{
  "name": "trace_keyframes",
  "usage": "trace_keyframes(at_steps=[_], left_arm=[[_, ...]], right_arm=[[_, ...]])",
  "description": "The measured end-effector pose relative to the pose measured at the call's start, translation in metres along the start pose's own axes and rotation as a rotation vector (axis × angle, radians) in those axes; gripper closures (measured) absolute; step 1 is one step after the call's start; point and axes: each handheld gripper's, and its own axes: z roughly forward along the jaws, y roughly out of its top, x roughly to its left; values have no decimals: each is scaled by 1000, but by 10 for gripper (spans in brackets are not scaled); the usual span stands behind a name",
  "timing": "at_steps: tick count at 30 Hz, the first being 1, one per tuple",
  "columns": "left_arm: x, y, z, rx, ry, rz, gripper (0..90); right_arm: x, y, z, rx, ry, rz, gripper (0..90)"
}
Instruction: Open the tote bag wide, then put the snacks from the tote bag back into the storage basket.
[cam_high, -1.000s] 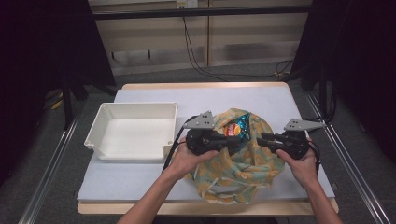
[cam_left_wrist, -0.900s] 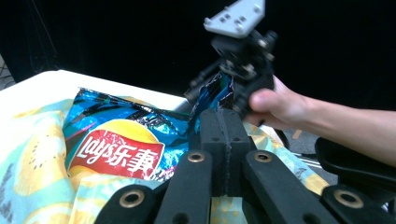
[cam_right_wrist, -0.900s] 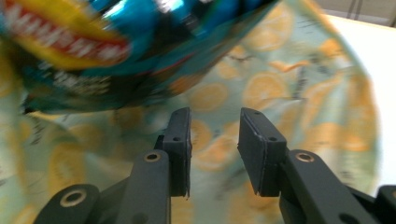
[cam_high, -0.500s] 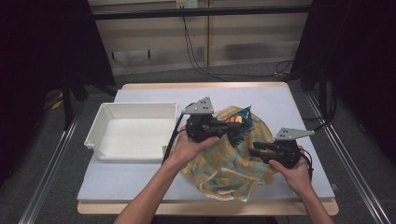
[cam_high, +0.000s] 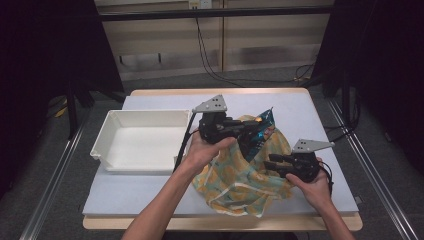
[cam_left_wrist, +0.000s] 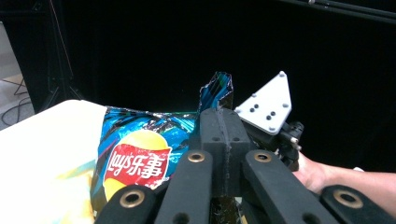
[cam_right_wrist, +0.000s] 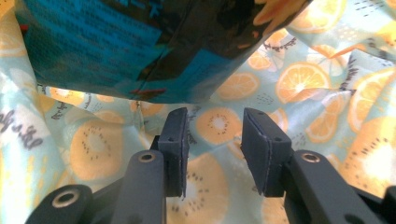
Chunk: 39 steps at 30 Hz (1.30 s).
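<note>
Compared with a second ago, the left gripper (cam_high: 239, 131) has been raised a little above the fruit-print cloth (cam_high: 245, 175), and the chip bag (cam_high: 257, 131) has been lifted with it, so that more of the bag is seen clear of the cloth. The right gripper (cam_high: 274, 165) has been drawn away from the bag and lowered toward the near right part of the cloth. Its fingers (cam_right_wrist: 264, 149) have just been opened a little; they are released, with a gap between them and only the cloth seen beyond, nothing being pressed.

The left fingers (cam_left_wrist: 219, 140) are clenched on the upper edge of the chip bag (cam_left_wrist: 135, 154), which is gripped at a crumpled top corner. The bag is blue and glossy, with a red and yellow logo on its front, and is held tilted above the middle of the cloth. In the right gripper view its dark blue back (cam_right_wrist: 140, 51) is seen hanging just above the cloth (cam_right_wrist: 303, 79).

The cloth is pale green with orange slices printed on it and lies bunched on the table (cam_high: 150, 195), right of centre. A white tray (cam_high: 107, 135) stands on the left part of the table, just beside the left hand (cam_high: 205, 150); nothing is seen inside it.
</note>
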Motion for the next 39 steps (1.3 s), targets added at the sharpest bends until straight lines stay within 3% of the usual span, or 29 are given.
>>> trace_keyframes(at_steps=[3,18,23,28,33,39], left_arm=[[0,5,0,-16,-2,-6,900],[-1,41,-5,-21,6,49,900],[1,53,-3,-46,-1,50,900],[4,64,-3,-30,3,73,900],[5,72,-2,-48,-16,65,900],[4,84,-4,-46,-10,71,900]], right_arm=[[0,-1,-3,-5,-3,-1,621],[-1,0,-11,-39,-7,4,574],[-1,-1,-14,-50,-16,0,553],[-2,-2,-19,-62,-23,5,538],[-3,-2,-23,-69,-25,4,523],[-5,-2,-26,-80,-30,10,516]])
